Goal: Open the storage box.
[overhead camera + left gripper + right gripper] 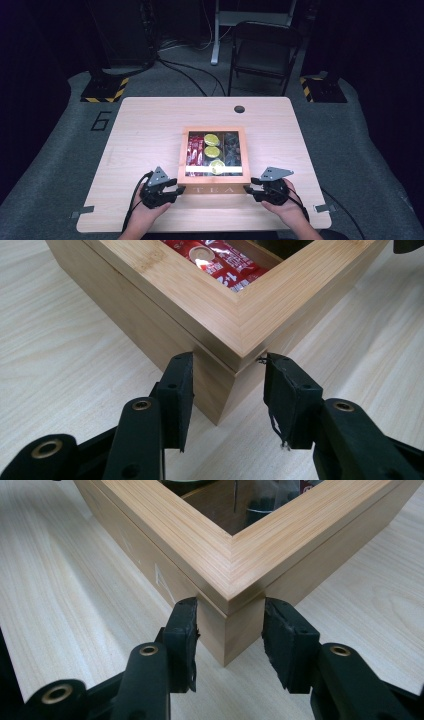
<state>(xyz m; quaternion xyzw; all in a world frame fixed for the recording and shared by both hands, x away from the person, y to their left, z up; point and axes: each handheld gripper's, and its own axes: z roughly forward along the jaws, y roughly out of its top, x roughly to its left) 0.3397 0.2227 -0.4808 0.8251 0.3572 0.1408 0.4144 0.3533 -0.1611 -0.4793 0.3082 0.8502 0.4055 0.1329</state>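
A wooden tea box (pixel 212 190) with a windowed lid lies at the table's middle, lettered TEA on its front wall. Through the window show red sachets (pixel 194 150), lime-picture packets (pixel 211 145) and dark packets (pixel 232 145). My left gripper (pixel 181 189) straddles the box's near left corner (pixel 200 295); in the left gripper view its pads (pixel 182 385) touch both walls just under the lid. My right gripper (pixel 247 190) clasps the near right corner (pixel 200 535) the same way, pads (pixel 285 635) against both walls. Red sachets (pixel 225 265) show under the lid.
The light wood table (pixel 145 150) has a cable hole (pixel 239 109) at its far edge. A folding chair (pixel 265 50) stands behind it, with cables on the grey floor and a painted 6 (pixel 101 120) to the left. The table's front edge is just behind both hands.
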